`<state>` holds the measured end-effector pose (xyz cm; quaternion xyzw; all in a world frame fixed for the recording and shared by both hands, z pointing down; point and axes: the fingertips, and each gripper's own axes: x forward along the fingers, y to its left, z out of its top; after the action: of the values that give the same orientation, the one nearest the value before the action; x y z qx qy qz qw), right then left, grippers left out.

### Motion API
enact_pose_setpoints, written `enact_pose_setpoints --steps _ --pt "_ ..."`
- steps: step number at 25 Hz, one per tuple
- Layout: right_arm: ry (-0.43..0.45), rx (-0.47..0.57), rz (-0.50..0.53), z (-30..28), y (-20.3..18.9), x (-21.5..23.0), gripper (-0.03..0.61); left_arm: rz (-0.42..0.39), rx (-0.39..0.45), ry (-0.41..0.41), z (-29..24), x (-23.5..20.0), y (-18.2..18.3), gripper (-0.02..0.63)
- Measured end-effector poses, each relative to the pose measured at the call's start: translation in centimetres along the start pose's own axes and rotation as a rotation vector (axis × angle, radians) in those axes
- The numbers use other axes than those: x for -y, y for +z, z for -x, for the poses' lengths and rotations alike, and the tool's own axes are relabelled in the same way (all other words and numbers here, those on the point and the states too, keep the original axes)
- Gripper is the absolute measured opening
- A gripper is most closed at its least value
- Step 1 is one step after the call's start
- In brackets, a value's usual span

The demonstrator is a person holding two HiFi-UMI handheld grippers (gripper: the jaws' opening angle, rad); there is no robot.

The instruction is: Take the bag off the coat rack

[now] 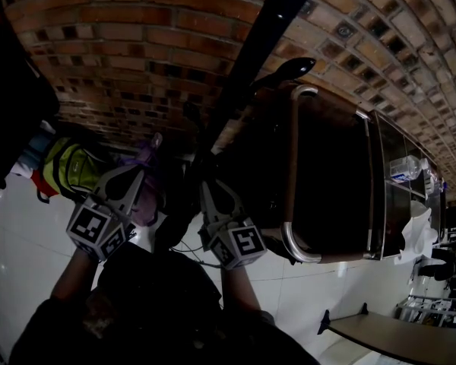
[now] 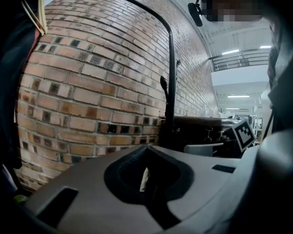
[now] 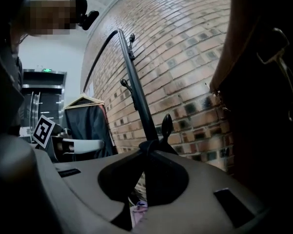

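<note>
Coat rack before a brick wall, cabinet at its right.
The left tool and right tool flank the rack's pole, a strap between the right tool's jaws. Left of them a backpack lies on the floor against the wall.

Both forearms, left and right, reach forward from the near side, the grippers close side by side and pointing far. The left gripper has its jaws together; the right gripper is pinched on a dark strap
</note>
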<state>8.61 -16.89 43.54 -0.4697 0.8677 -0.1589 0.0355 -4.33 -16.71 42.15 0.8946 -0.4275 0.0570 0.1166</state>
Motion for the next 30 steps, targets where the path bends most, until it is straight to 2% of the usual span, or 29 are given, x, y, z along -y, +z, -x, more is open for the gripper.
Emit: enact_pose_setpoints --steps 11,15,20,23,30 --pt "0.061 0.112 0.012 0.5 5.7 -2.0 0.031 0.006 0.007 0.006 -0.4 0.3 0.9 0.026" --pt "0.054 0.194 0.015 1.5 9.0 -2.2 0.031 0.002 0.005 0.001 -0.3 0.5 1.0 0.026" --pt "0.022 0.319 0.067 3.9 13.0 -2.3 0.031 -0.005 0.020 -0.011 -0.2 1.1 1.6 0.026" --pt "0.014 0.348 0.094 5.1 14.1 -2.9 0.031 -0.013 0.035 -0.026 0.0 1.7 2.3 0.026" --pt "0.013 0.363 0.079 7.5 14.6 -5.4 0.032 -0.024 0.055 -0.045 1.6 2.5 2.9 0.026"
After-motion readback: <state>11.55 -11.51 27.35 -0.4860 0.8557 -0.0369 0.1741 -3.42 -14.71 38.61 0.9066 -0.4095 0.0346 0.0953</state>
